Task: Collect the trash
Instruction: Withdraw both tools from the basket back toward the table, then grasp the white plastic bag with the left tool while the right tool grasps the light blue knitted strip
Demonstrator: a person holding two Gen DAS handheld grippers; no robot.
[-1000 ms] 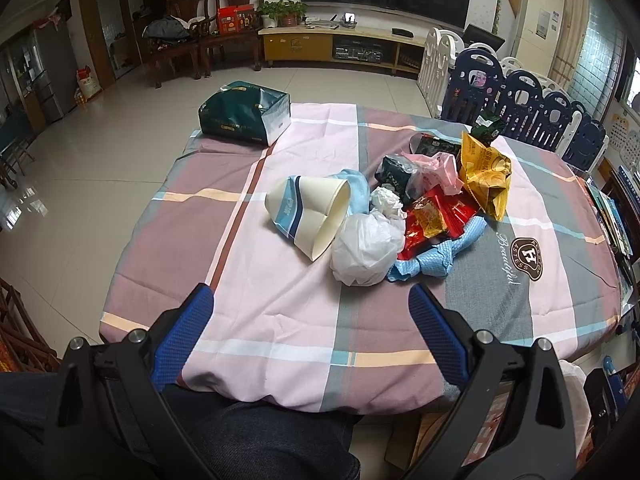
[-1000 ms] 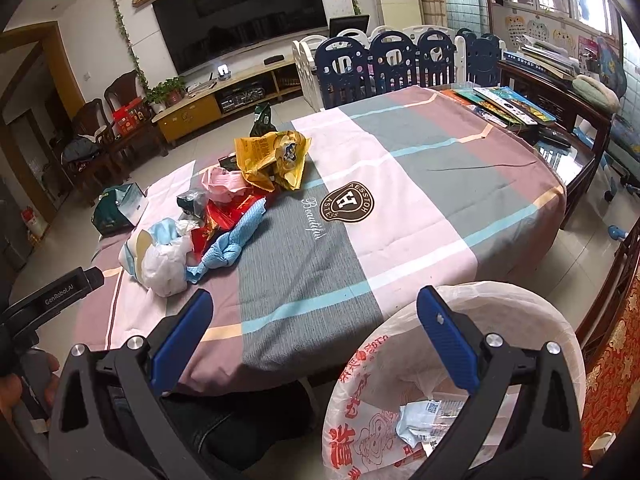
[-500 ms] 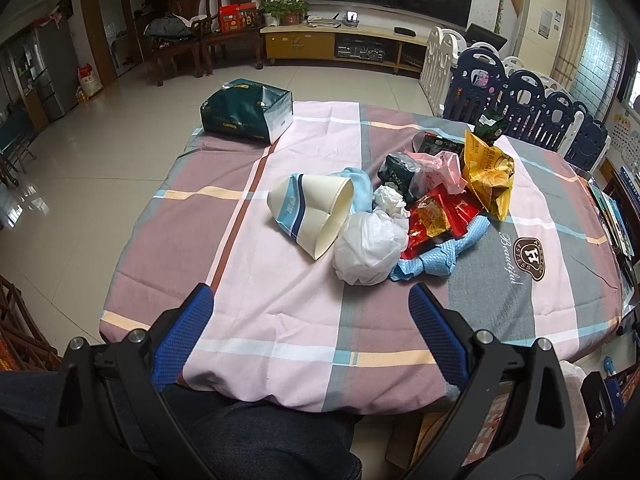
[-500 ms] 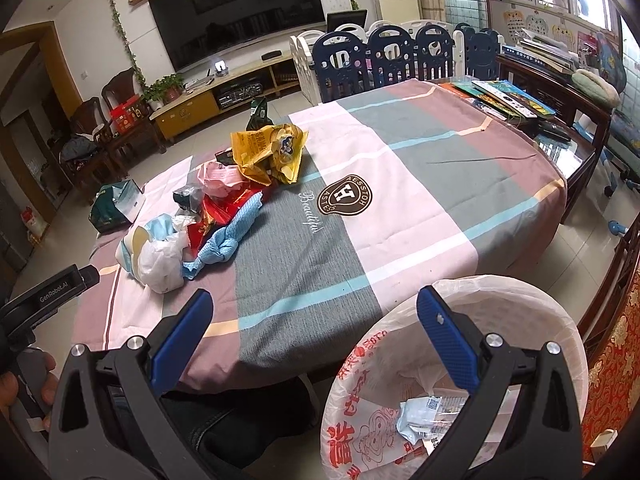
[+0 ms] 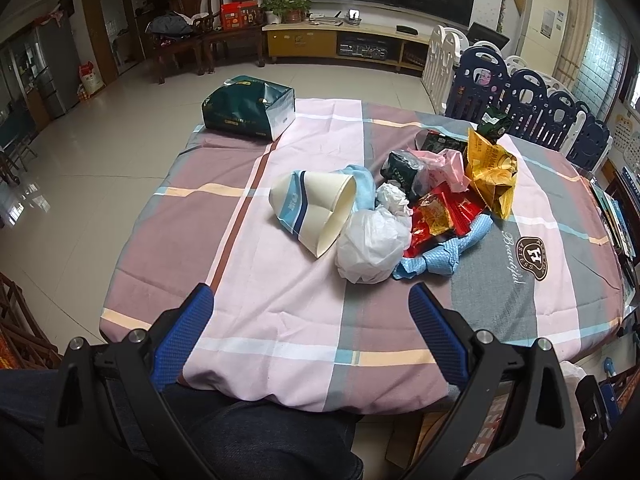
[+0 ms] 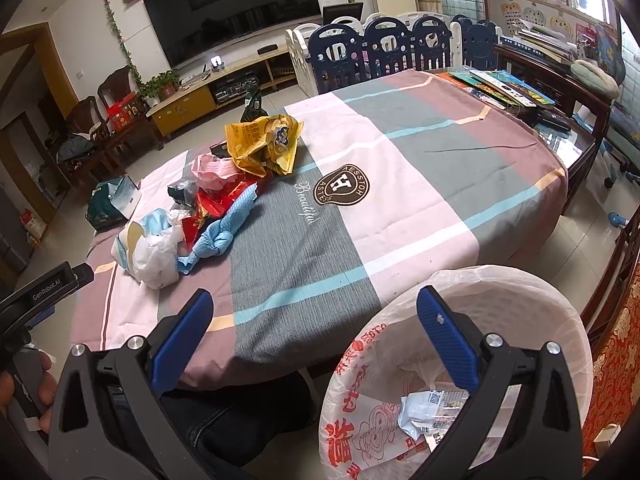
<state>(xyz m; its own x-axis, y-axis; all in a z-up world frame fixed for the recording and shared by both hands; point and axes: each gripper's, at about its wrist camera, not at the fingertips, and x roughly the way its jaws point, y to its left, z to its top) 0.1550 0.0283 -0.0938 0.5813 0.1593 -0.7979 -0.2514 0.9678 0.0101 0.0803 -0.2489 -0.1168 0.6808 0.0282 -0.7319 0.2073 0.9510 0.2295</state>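
1. Legible writing: the tablecloth (image 5: 280, 300) carries a brown crest (image 6: 341, 185) with a large "H" ringed by letters, and the script word "Beautiful" beside it. The left tool's housing, seen at the edge of the right wrist view, reads "GenRobot.AI". The bin liner bears red printed characters, not readable.
2. Left gripper (image 5: 312, 336): blue-padded fingers spread wide, nothing between them, held over the near table edge above the person's dark-trousered lap.
3. Right gripper (image 6: 314, 338): fingers likewise spread wide and empty, held above the waste bin (image 6: 532, 300), which stands on the floor just beside the table and holds some paper scraps.
4. Trash lies heaped near the table's middle: two nested paper cups (image 5: 316, 210) on their side, touching a crumpled white plastic bag (image 5: 372, 246); a knotted blue cloth (image 5: 444, 256); red wrappers (image 5: 440, 214); a pink bag (image 5: 448, 168); a yellow chip bag (image 5: 490, 174); a dark green packet (image 5: 494, 124) at the far end.
5. A green tissue pack (image 5: 248, 108) sits apart on the far left corner.
6. Surface: striped pink, mauve and grey cloth.
7. Room: glossy tiled floor, wall television above a low cabinet, wooden chairs, navy-and-white playpen fence (image 5: 520, 104), books on a side table (image 6: 516, 92).
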